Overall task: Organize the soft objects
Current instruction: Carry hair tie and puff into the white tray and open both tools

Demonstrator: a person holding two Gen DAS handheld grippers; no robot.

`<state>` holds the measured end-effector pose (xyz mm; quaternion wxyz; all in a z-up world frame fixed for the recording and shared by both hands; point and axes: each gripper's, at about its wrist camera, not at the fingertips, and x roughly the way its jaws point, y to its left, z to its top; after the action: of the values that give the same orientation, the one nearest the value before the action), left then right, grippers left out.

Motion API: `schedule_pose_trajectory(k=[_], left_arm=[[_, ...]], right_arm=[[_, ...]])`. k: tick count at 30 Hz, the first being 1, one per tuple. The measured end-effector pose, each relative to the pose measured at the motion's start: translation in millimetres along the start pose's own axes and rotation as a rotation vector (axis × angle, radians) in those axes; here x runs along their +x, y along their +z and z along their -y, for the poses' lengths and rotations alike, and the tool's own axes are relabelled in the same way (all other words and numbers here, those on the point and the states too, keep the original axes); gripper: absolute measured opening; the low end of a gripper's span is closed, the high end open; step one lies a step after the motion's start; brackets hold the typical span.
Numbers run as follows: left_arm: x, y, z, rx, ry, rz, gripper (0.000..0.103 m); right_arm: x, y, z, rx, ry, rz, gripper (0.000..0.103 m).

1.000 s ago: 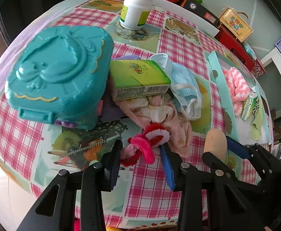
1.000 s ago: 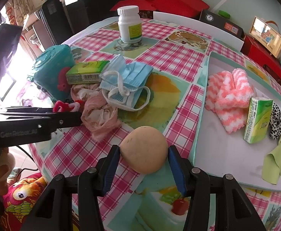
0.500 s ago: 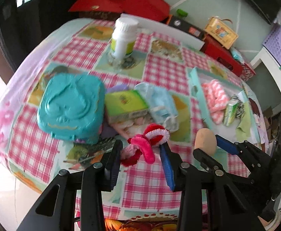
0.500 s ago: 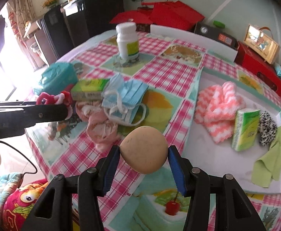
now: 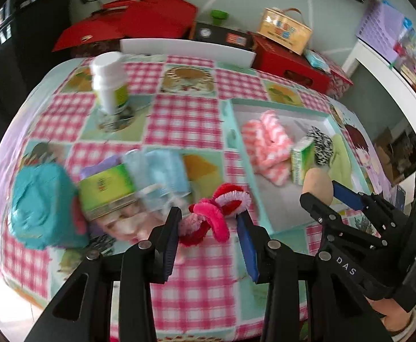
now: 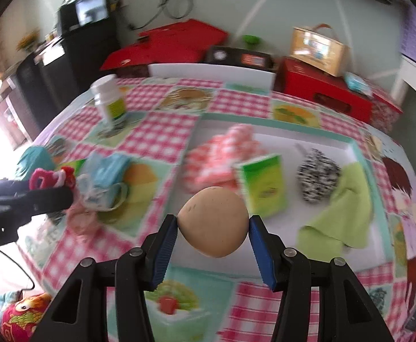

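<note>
Soft items sit in two groups on a checked tablecloth (image 6: 168, 131). Above it, the left gripper (image 5: 208, 222) is clamped on a bundle of red and pink fuzzy hair ties (image 5: 216, 213), and the right gripper (image 6: 212, 225) is clamped on a tan egg-shaped sponge (image 6: 213, 222). A white tray (image 6: 316, 142) at right holds a pink-and-white knitted cloth (image 6: 222, 156), green tissue pack (image 6: 264, 182), zebra-print scrunchie (image 6: 319, 176) and green cloth (image 6: 341, 213). Blue face masks (image 6: 105, 176) lie left of the tray, blurred.
</note>
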<state>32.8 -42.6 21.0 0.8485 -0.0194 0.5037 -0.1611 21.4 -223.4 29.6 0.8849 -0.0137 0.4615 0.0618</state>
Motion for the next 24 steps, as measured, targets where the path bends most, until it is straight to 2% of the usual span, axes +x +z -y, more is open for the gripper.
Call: schedule_pose_trajectory(k=[12, 21, 24], left_arm=[[42, 18, 77, 0.14, -0.03, -0.022, 0.041], [74, 24, 113, 0.199, -0.044, -0.045, 0.042], [77, 23, 114, 0.192, -0.051, -0.054, 0.047]], right_arm=[[10, -13, 89, 0.274, -0.127, -0.019, 0.055], [16, -20, 109, 0.341, -0.135, -0.024, 0.056], [17, -20, 107, 0.327, -0.134, -0.016, 0.056]])
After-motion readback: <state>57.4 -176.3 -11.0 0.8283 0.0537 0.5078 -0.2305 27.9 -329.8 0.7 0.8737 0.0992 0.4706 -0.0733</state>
